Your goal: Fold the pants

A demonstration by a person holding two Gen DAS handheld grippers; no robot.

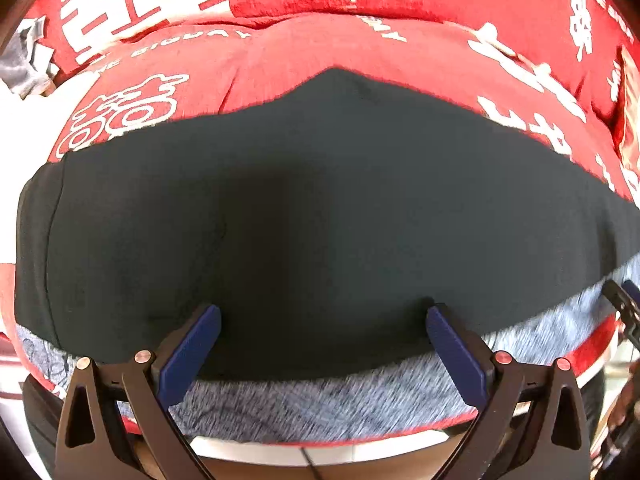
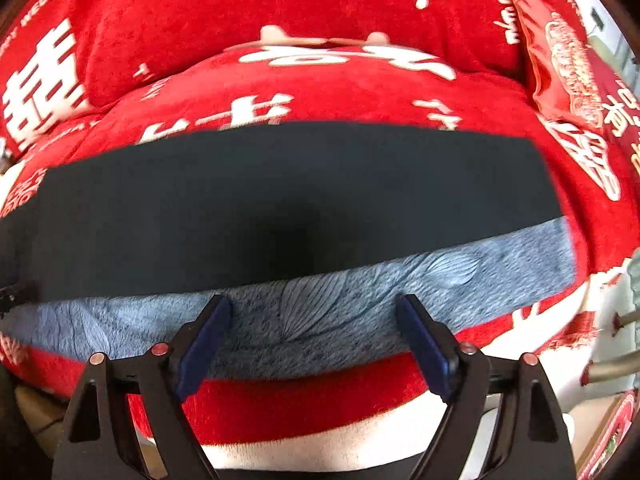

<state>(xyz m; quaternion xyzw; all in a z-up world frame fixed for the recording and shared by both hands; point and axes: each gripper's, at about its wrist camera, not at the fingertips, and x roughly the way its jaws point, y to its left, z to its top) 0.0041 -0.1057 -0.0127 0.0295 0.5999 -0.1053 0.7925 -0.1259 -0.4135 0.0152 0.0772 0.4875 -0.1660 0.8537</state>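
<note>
pants [image 1: 320, 208] dk navy, plain | blanket [image 2: 312, 320] blue-grey, leaf ptn | cover [image 2: 320, 84] red w/ white chars

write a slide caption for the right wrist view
Open right gripper above blue mat, near edge of dark pants on red blanket.

Black gripper [image 1: 324, 316] frames, blue pads [image 1: 188, 354], silver screws.

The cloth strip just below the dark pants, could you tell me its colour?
Mottled blue-grey cloth strip, clearest in the right wrist view.
</note>
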